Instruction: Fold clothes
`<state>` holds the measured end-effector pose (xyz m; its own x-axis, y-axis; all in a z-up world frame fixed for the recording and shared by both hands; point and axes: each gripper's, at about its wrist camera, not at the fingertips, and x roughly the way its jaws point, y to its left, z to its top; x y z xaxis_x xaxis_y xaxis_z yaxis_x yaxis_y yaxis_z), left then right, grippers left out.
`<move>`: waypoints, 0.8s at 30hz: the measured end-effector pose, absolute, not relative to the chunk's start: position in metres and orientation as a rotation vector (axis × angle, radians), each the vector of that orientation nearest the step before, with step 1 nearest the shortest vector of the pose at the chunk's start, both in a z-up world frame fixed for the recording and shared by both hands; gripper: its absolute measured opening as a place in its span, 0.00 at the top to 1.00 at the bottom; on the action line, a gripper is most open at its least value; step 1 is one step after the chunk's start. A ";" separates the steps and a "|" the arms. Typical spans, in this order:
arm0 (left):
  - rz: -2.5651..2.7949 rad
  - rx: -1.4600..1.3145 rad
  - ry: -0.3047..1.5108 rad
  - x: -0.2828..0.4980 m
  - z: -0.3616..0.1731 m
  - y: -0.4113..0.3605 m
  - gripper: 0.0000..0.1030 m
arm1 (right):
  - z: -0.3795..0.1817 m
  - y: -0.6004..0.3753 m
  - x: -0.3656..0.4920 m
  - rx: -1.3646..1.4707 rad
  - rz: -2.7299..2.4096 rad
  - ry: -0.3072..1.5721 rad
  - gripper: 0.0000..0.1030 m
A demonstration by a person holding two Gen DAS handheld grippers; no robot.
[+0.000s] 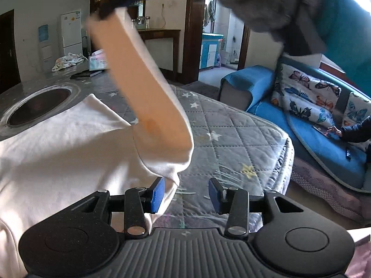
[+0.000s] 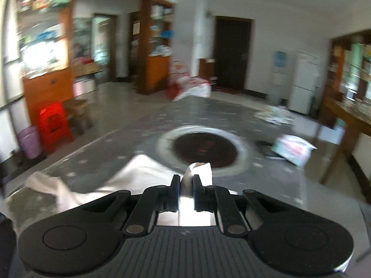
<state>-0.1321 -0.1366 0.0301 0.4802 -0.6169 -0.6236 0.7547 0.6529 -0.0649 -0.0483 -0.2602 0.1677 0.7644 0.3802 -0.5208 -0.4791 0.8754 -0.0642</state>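
A cream-white long-sleeved garment point(image 1: 58, 153) lies spread on the grey quilted star-pattern table cover point(image 1: 231, 134). One sleeve point(image 1: 139, 88) is lifted up and stretched toward the top of the left wrist view, where the other gripper holds its cuff. My left gripper point(image 1: 186, 194) is open, its blue pads beside the sleeve's base at the garment's edge, holding nothing. My right gripper point(image 2: 186, 185) is shut on the white sleeve cuff point(image 2: 200, 170), held above the table, with the rest of the garment point(image 2: 97, 185) hanging below to the left.
A round dark burner set in a metal ring point(image 1: 39, 108) lies in the table beyond the garment and shows in the right wrist view point(image 2: 204, 150). A tissue pack point(image 2: 294, 149) and crumpled cloth point(image 1: 67, 61) sit at the far end. A blue sofa point(image 1: 324, 139) stands right.
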 end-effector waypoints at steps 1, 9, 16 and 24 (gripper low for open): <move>-0.845 0.222 0.658 -0.134 0.031 -0.133 0.56 | 0.166 -0.246 -0.047 -0.214 0.503 0.528 0.91; -0.782 0.150 0.634 -0.143 0.039 -0.088 0.52 | 0.141 -0.162 -0.059 -0.298 0.719 0.614 0.85; -0.672 0.117 0.635 -0.141 0.044 -0.048 0.51 | 0.131 -0.169 -0.071 -0.339 0.712 0.647 0.83; -0.547 0.026 0.633 -0.107 0.046 -0.024 0.51 | 0.072 -0.226 -0.051 -0.352 0.571 0.831 0.83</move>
<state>-0.1075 -0.0240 0.0462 0.6700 -0.4774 -0.5686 0.4930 0.8587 -0.1400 -0.0508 -0.2257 0.0717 0.5383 0.3362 -0.7728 -0.6015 0.7955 -0.0729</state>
